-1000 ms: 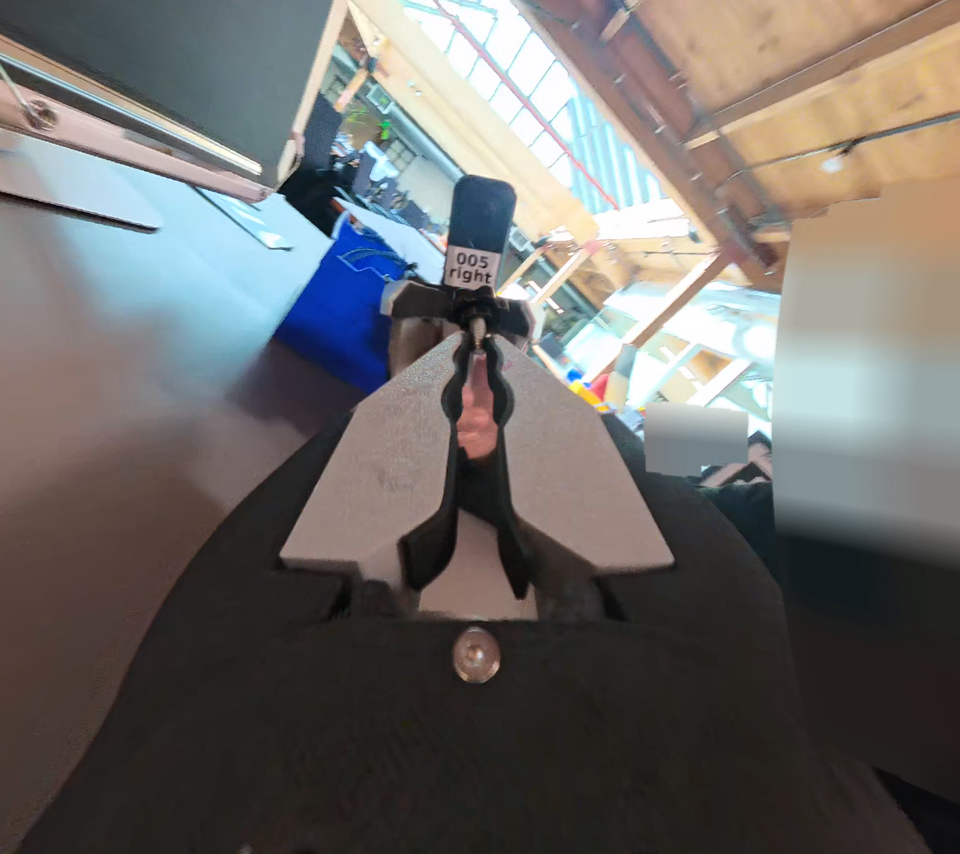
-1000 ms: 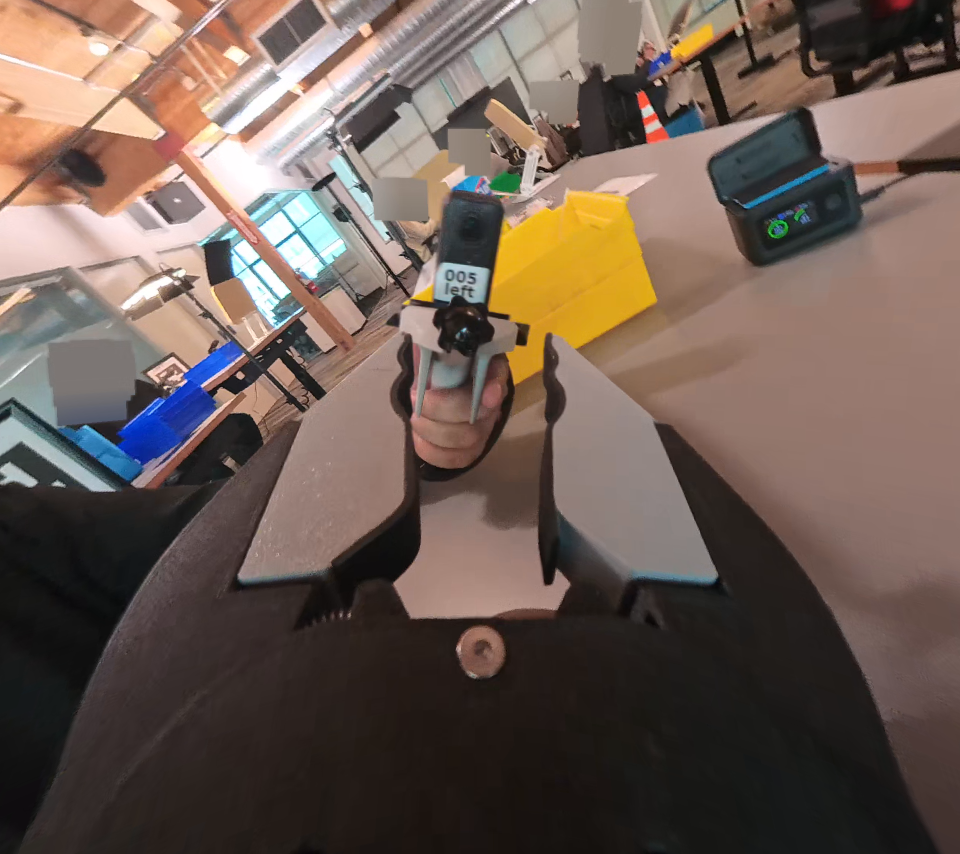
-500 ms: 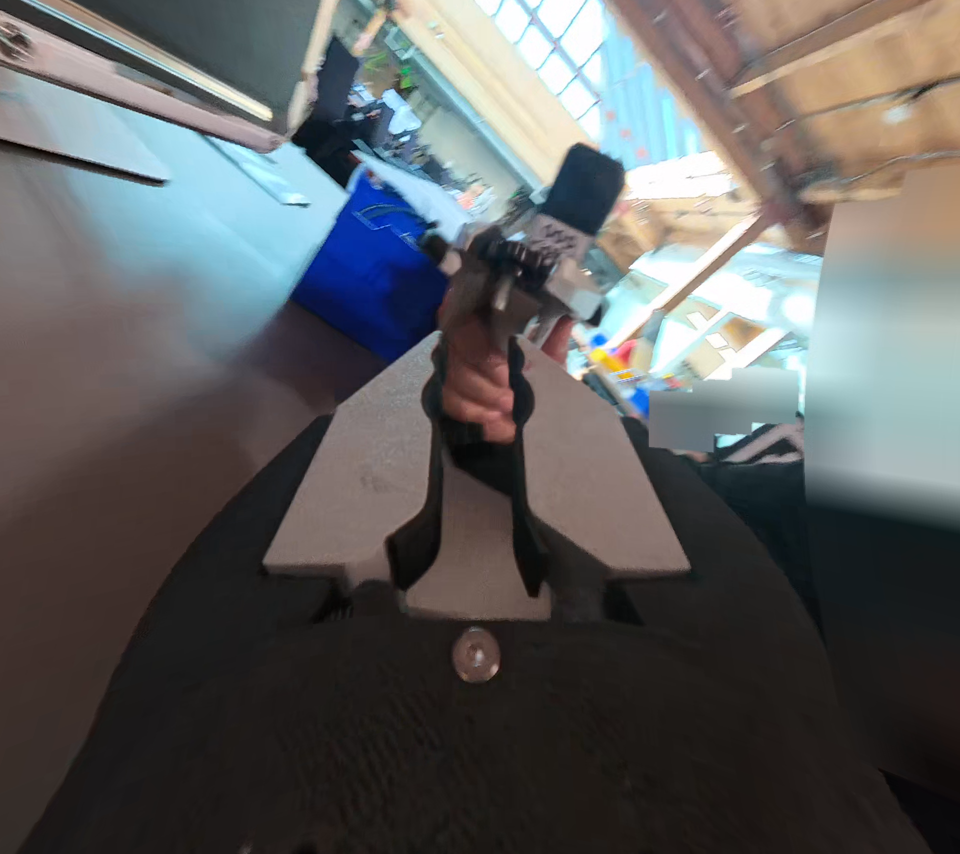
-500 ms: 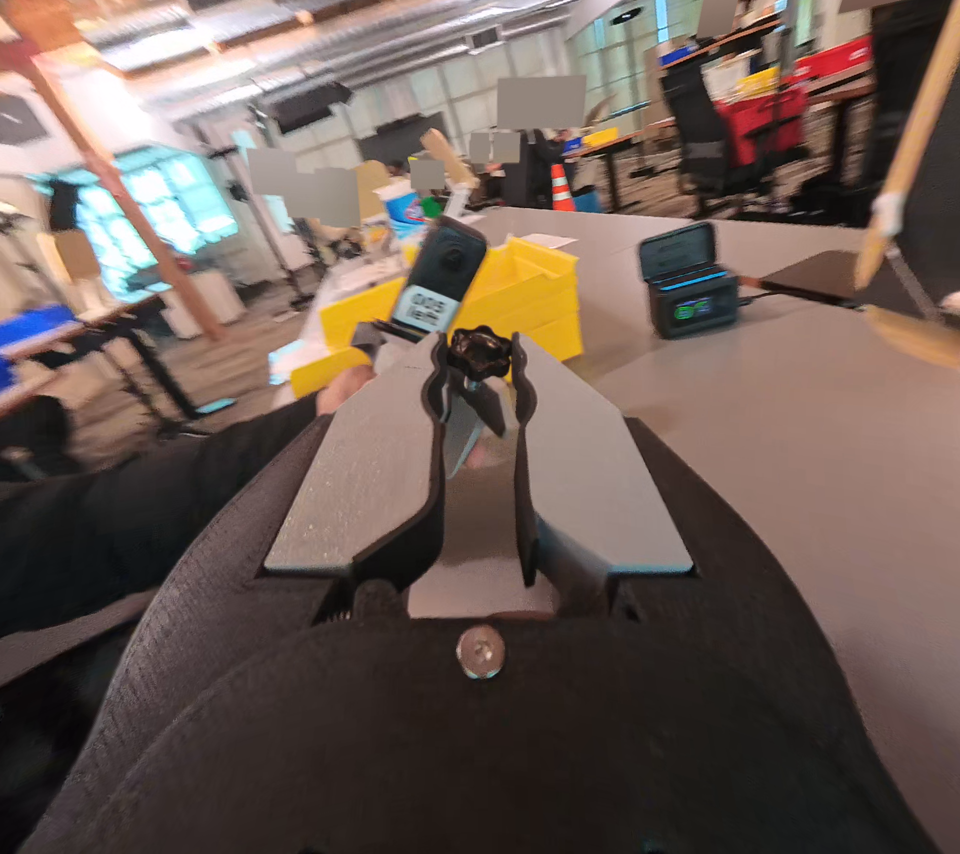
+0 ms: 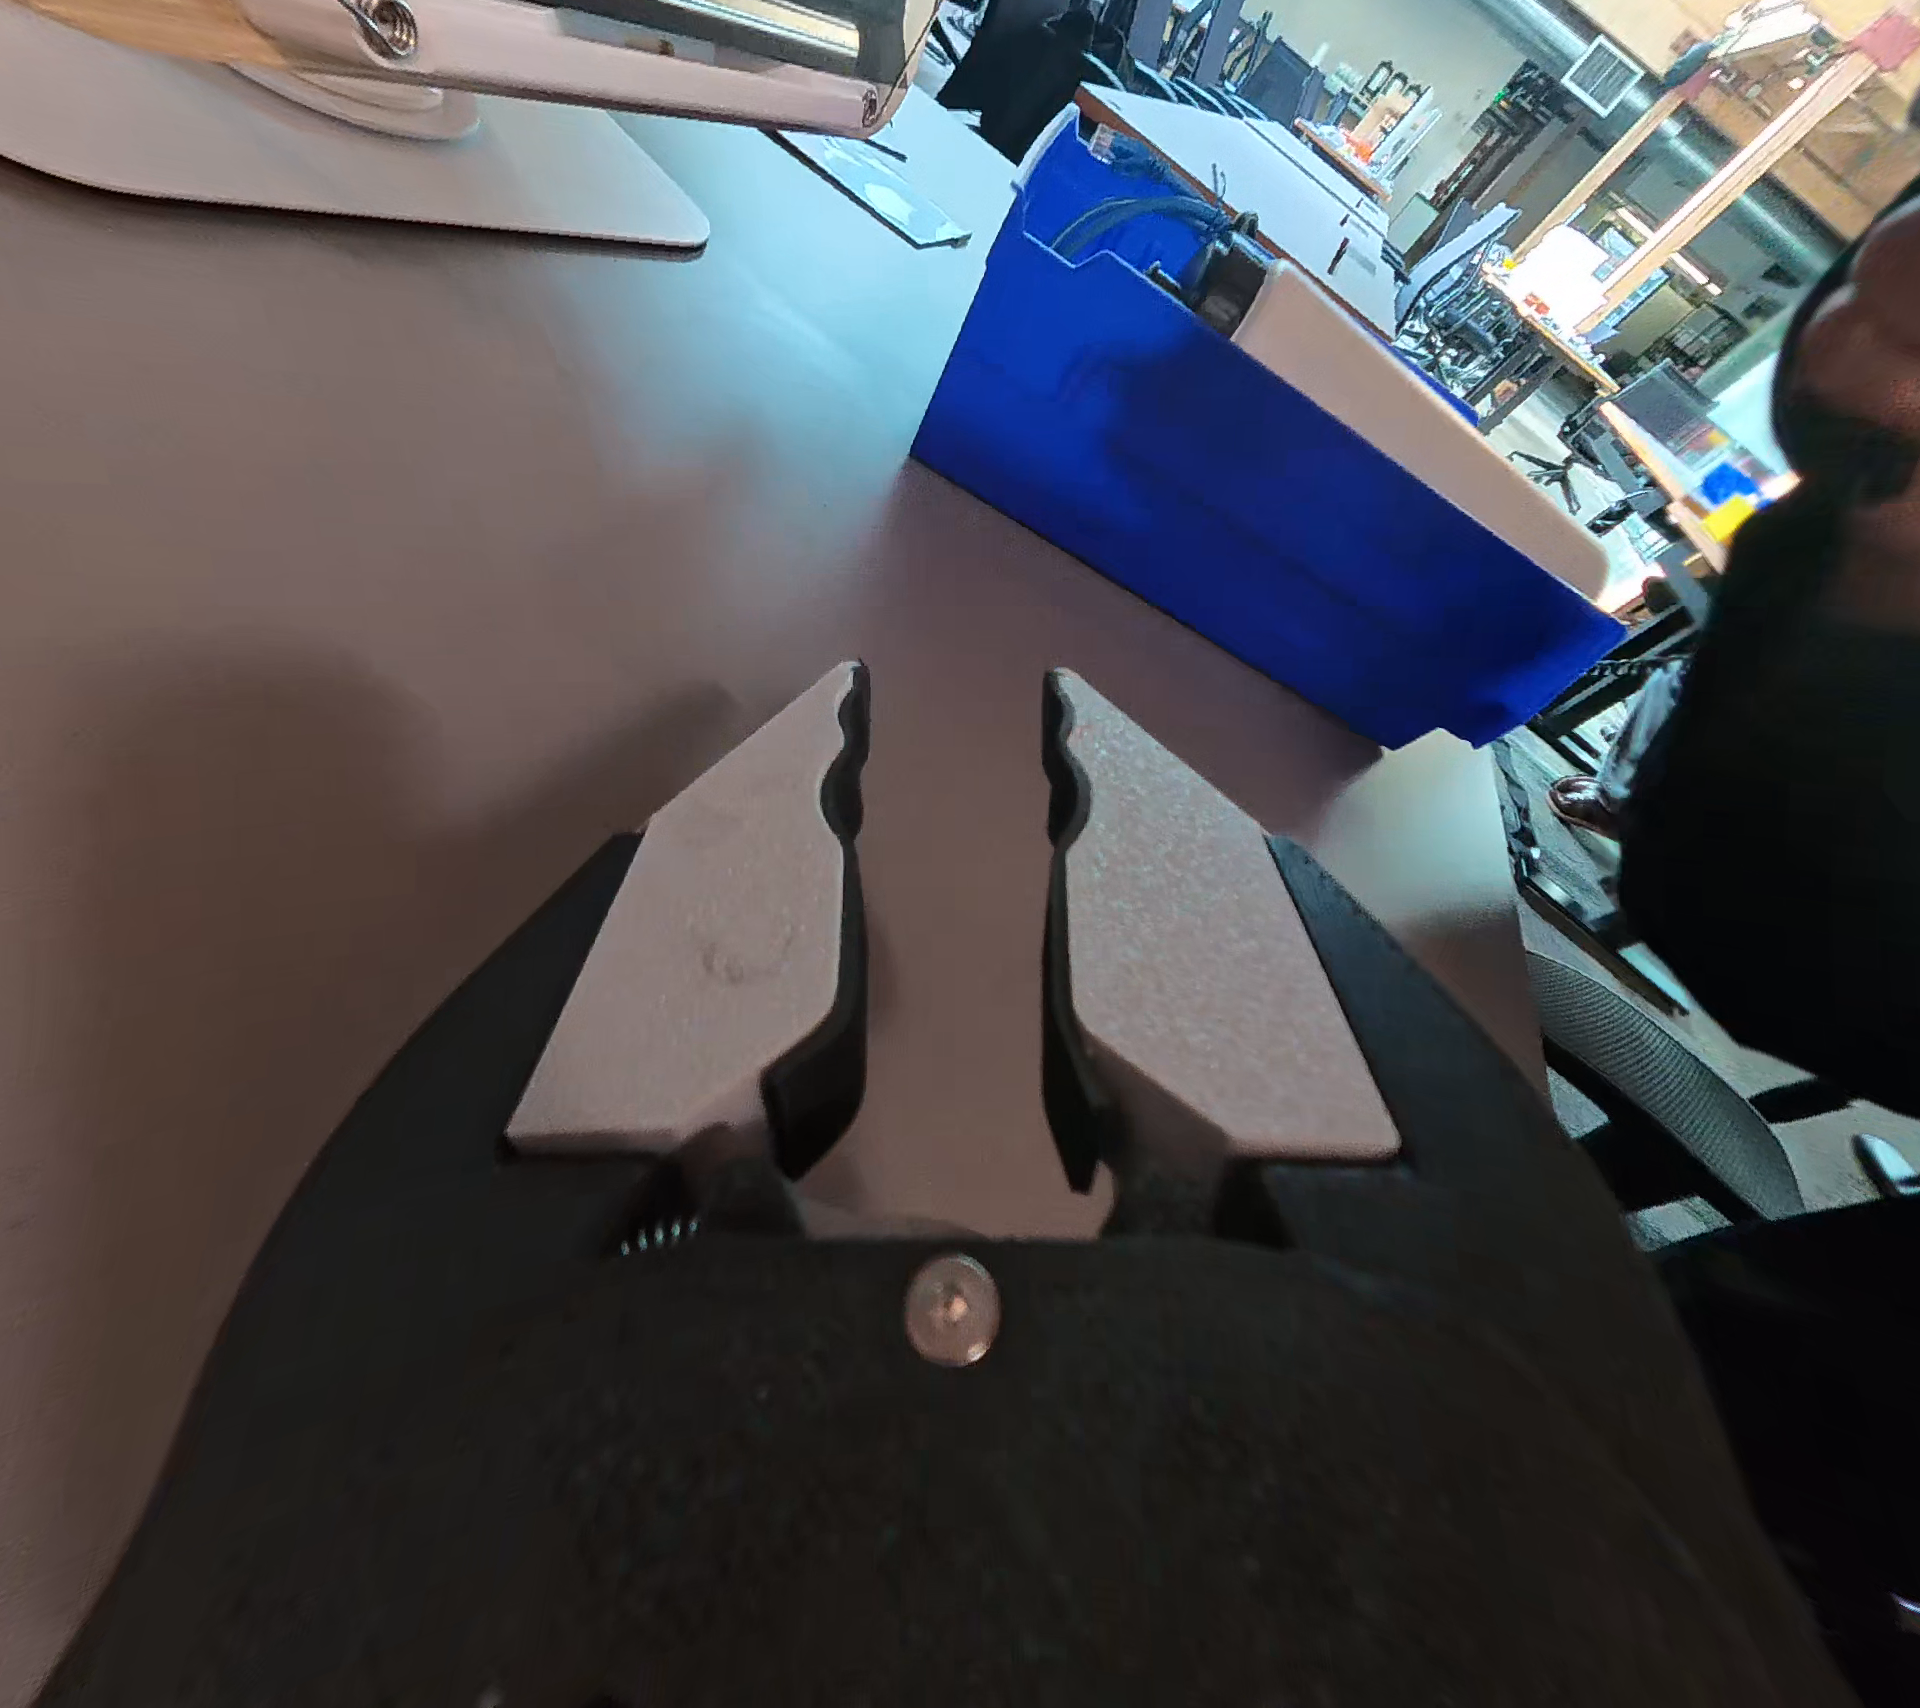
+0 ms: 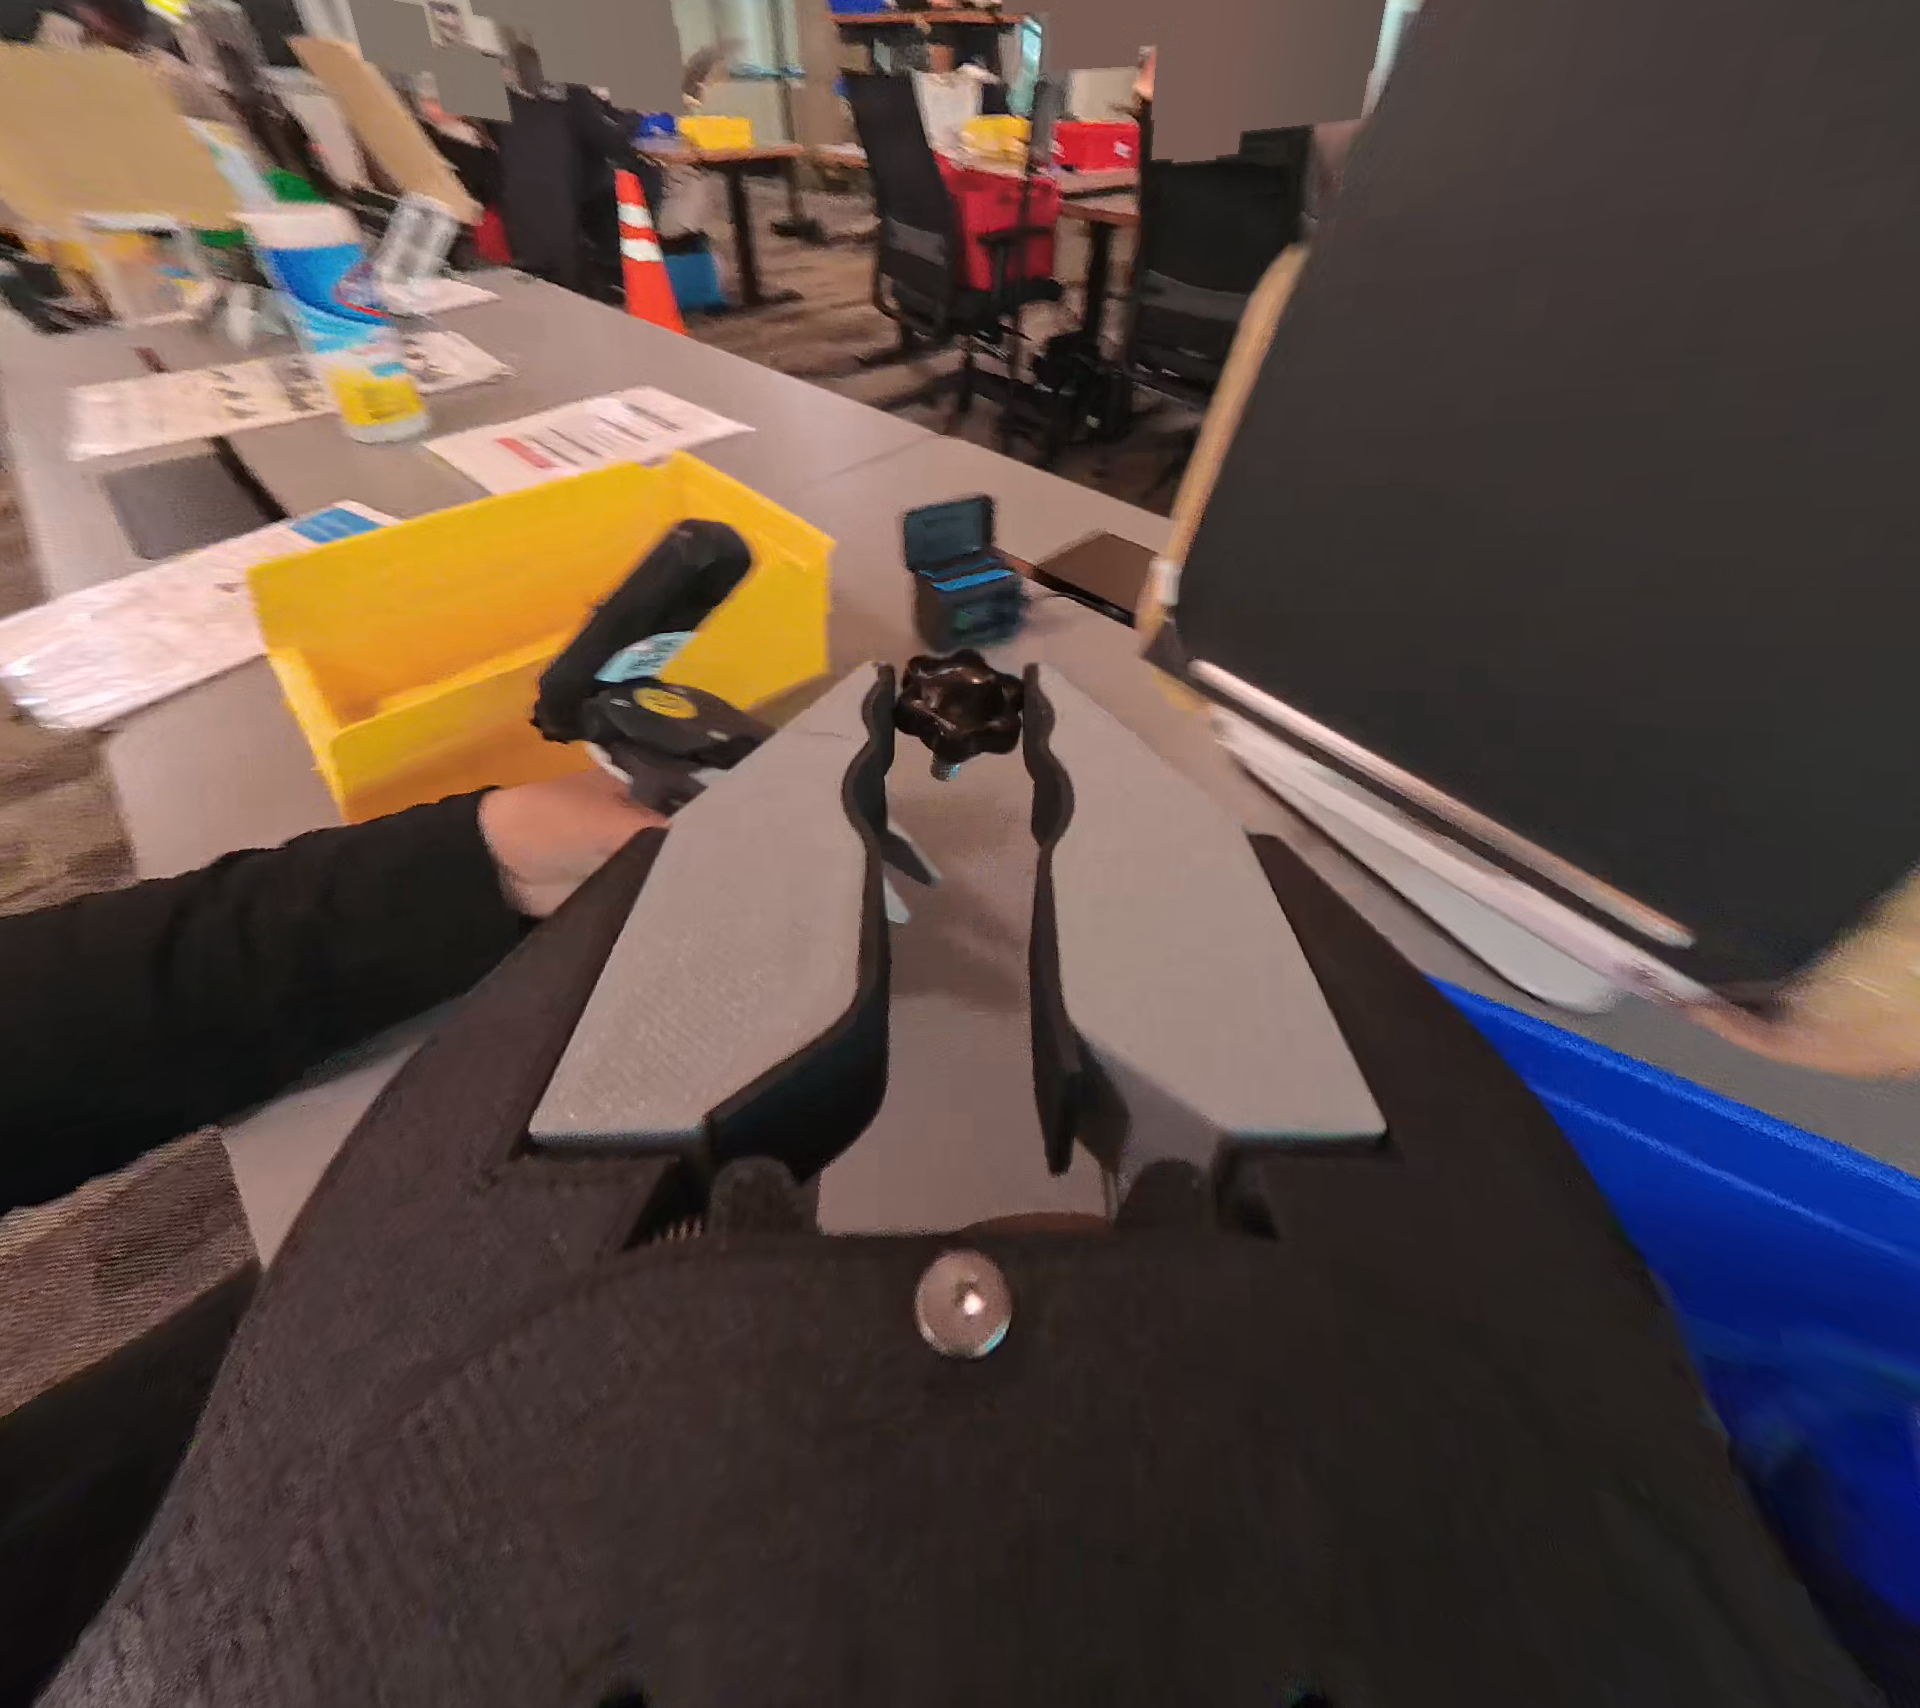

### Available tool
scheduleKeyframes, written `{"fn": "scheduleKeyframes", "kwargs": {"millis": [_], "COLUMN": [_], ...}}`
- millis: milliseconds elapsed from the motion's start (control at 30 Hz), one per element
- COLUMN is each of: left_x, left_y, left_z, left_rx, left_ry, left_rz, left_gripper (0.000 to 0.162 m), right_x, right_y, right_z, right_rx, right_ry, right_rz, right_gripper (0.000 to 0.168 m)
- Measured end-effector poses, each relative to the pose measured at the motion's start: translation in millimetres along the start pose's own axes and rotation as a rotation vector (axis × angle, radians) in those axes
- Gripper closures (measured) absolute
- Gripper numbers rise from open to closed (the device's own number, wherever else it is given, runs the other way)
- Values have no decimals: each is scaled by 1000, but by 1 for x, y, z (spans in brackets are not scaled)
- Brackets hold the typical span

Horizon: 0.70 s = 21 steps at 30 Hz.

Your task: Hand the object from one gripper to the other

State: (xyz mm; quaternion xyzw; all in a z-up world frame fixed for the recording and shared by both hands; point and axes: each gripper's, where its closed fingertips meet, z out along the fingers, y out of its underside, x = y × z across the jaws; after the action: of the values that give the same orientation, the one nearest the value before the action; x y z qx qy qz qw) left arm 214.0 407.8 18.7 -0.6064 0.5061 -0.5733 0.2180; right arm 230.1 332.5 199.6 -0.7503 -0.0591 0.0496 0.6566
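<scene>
Black and star-shaped, the knob point(image 6: 958, 706) sits clamped between the tips of my right gripper point(image 6: 958, 702), its short threaded stud pointing down over the grey worktop point(image 6: 935, 505). My left gripper point(image 5: 954, 692) has its jaws apart with nothing between them; in the right wrist view it shows at nine o'clock in front of the yellow bin point(image 6: 520, 619). The hold is only at the tips, so I judge a quick swing could twist the knob loose and drop it.

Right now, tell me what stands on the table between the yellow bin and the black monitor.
A small open case, dark with a blue inside, on the grey table; the right wrist view shows it.
</scene>
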Motion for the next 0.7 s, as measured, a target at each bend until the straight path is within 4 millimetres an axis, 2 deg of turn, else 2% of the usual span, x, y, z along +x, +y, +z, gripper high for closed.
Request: {"fn": "scheduleKeyframes", "kwargs": {"millis": [67,133,233,300,333,400,500,533,600,700], "left_x": [-1,-3,-5,-5,-6,-6,-7,-8,-9,-12], "left_y": [3,6,7,8,8,9,10,10,9,8], "left_z": [1,2,3,3,4,4,5,5,5,5], "left_rx": [-17,-36,-45,-50,-54,-59,-65,-66,-65,-62], "left_ry": [-13,-34,-52,-57,-60,-65,-77,-83,-95,-128], "left_rz": [6,21,34,39,41,47,55,59,72,106], "left_gripper": [132,133,133,133,133,133,133,133,133,134], "right_x": [42,101,181,216,225,224,201,186,141,57], "right_y": [-7,-3,33,65,78,88,66,56,39,30], "right_z": [-29,-57,-91,-102,-104,-100,-81,-70,-41,7], "right_rx": [-70,-146,-356,-501,-559,-616,-560,-530,-465,-387], "right_ry": [117,291,510,582,592,563,528,492,363,74], "right_rz": [-6,-13,-18,3,28,63,-3,-31,-65,-14], "right_gripper": [147,147,146,133,124,121,119,117,114,113]}}
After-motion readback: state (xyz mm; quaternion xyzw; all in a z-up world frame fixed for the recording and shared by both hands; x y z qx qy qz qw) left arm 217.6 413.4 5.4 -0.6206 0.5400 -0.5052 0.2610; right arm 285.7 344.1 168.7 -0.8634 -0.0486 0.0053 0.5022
